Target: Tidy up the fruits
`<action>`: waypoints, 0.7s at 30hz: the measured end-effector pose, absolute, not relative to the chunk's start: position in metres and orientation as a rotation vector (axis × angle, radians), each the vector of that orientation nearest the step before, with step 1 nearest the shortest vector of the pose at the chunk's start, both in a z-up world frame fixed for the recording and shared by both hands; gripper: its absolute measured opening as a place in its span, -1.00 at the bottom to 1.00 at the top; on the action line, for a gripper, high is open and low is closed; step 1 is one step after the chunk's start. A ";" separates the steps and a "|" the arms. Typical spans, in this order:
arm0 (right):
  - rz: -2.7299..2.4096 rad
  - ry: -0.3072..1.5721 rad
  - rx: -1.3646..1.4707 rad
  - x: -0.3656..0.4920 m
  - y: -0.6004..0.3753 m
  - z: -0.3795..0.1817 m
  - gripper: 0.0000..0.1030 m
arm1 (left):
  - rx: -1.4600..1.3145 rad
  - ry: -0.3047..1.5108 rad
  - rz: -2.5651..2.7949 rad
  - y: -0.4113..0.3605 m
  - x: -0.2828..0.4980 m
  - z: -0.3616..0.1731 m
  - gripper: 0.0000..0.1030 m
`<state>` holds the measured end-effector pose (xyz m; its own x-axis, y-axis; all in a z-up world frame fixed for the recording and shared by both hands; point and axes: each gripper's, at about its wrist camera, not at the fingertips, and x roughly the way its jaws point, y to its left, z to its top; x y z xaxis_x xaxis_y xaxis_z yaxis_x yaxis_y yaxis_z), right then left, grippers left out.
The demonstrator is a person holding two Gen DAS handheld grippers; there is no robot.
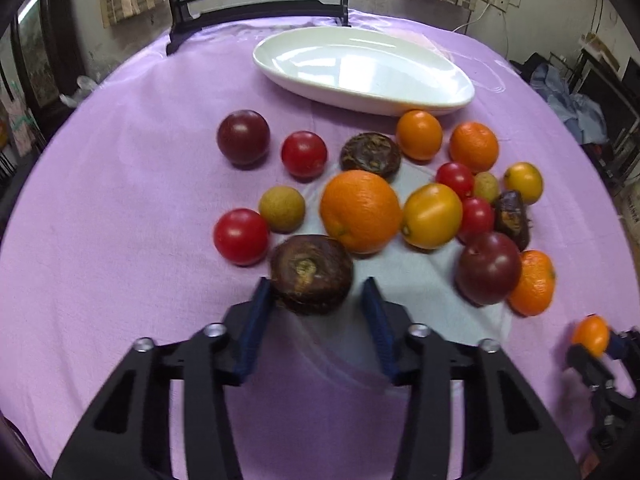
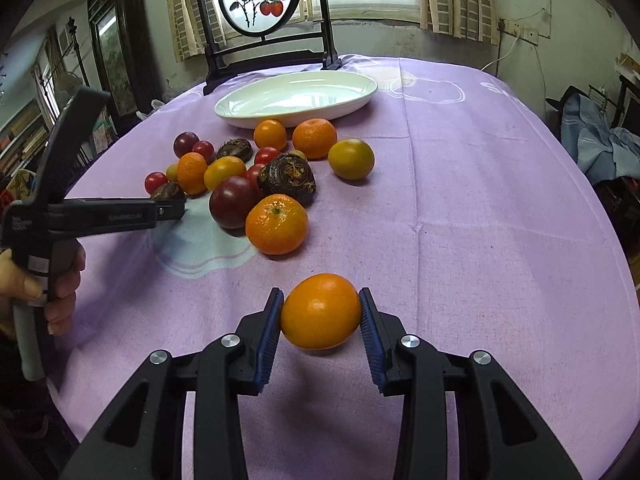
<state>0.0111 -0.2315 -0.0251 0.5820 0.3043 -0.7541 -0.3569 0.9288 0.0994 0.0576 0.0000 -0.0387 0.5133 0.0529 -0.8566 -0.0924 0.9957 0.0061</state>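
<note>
A brown, rough round fruit (image 1: 312,274) sits between the blue pads of my left gripper (image 1: 316,292). The left pad touches it, while a thin gap shows at the right pad. From the right wrist view, the left gripper (image 2: 176,206) reaches in from the left to the edge of the fruit pile. My right gripper (image 2: 320,316) is shut on a small orange fruit (image 2: 320,312), held just above the purple cloth; it also appears with the right gripper (image 1: 600,340) at the lower right of the left wrist view. A white oval dish (image 1: 360,96) stands empty behind the pile.
Several fruits lie loose on the cloth: a big orange (image 1: 360,210), red tomatoes (image 1: 304,154), dark plums (image 1: 243,136), a yellow tomato (image 1: 432,216) and mandarins (image 2: 277,224). A dark framed screen (image 2: 264,12) stands behind the dish (image 2: 240,114). A hand (image 2: 60,284) grips the left tool.
</note>
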 end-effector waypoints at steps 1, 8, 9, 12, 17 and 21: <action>0.388 0.865 -0.066 0.011 -0.232 -0.024 -0.25 | -0.027 1.023 0.080 -0.001 0.056 -0.039 -0.23; 0.425 0.798 -0.082 0.028 -0.220 0.008 -0.25 | -0.005 0.962 -0.042 0.004 0.044 -0.001 -0.24; 0.427 0.766 -0.093 0.035 -0.215 0.018 -0.25 | 0.003 0.933 -0.053 0.003 0.047 0.009 -0.23; 0.431 0.668 -0.133 0.061 -0.194 0.043 -0.25 | 0.008 0.841 -0.055 0.007 0.072 0.041 -0.23; 0.429 0.641 -0.158 0.129 -0.152 0.047 -0.25 | -0.017 0.847 -0.015 0.010 0.156 0.046 -0.23; 0.399 0.722 -0.163 0.183 -0.127 0.028 -0.25 | -0.052 0.904 0.022 0.018 0.207 0.026 -0.23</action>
<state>0.1830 -0.1265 0.0282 0.6795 0.2987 -0.6701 -0.4093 0.9124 -0.0083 0.2072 0.0181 0.0256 0.6187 -0.0030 -0.7856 -0.0410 0.9985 -0.0361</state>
